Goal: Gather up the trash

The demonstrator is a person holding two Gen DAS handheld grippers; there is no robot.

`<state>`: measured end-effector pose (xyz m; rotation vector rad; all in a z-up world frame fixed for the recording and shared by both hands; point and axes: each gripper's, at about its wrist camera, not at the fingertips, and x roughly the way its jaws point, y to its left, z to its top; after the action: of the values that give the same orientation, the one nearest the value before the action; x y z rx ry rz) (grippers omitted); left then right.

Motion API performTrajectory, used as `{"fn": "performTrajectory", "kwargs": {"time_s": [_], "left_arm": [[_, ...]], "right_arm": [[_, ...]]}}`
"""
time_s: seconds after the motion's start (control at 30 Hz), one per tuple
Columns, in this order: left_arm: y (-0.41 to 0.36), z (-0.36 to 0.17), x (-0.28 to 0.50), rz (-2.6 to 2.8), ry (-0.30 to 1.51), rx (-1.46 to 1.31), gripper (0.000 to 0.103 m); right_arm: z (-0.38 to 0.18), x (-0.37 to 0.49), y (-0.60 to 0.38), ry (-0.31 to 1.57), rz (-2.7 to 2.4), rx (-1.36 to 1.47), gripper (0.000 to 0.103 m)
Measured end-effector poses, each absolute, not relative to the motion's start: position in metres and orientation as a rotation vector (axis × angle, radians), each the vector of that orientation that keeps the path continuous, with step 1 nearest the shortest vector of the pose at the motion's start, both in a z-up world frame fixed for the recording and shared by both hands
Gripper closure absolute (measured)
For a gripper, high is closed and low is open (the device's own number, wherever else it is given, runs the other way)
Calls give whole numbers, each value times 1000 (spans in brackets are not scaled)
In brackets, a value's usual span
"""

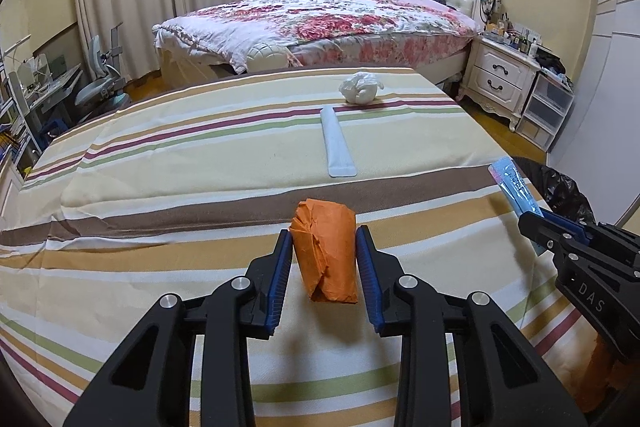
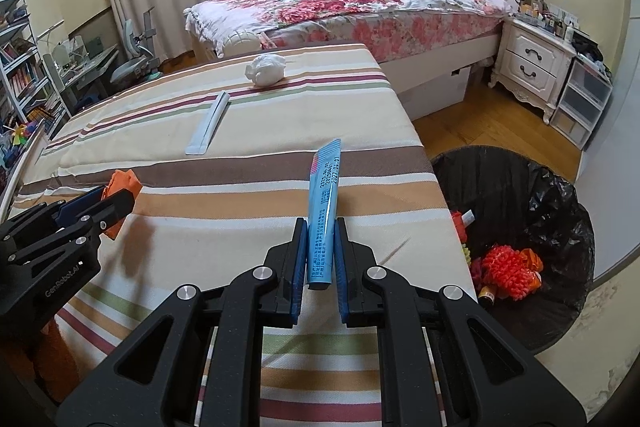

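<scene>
Left wrist: left gripper (image 1: 324, 247) clamps orange paper wad (image 1: 325, 251) between its pads above the striped cloth (image 1: 160, 155), bin at 3 o'clock; right wrist: right gripper (image 2: 322, 239) pinches blue sachet (image 2: 325, 211), tip toward 12, trash bin (image 2: 560, 195) at 3 o'clock.

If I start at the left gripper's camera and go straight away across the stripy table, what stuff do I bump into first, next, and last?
orange wad between the left gripper fingers → flat white packet → crumpled white tissue ball near the far edge of the striped tablecloth.
</scene>
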<state>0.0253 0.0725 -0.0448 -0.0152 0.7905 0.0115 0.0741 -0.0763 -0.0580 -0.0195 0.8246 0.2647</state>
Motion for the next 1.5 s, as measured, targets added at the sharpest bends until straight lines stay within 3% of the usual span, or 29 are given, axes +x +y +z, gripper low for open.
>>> {"fn": "performTrajectory", "kwargs": {"time_s": [0.87, 1.5], "left_arm": [[-50, -18, 62, -229, 697, 61, 70], [-137, -41, 106, -317, 726, 142, 69]], "right_arm": [[-40, 88, -194, 747, -24, 43, 90], [-66, 118, -255, 761, -181, 99, 88]]}}
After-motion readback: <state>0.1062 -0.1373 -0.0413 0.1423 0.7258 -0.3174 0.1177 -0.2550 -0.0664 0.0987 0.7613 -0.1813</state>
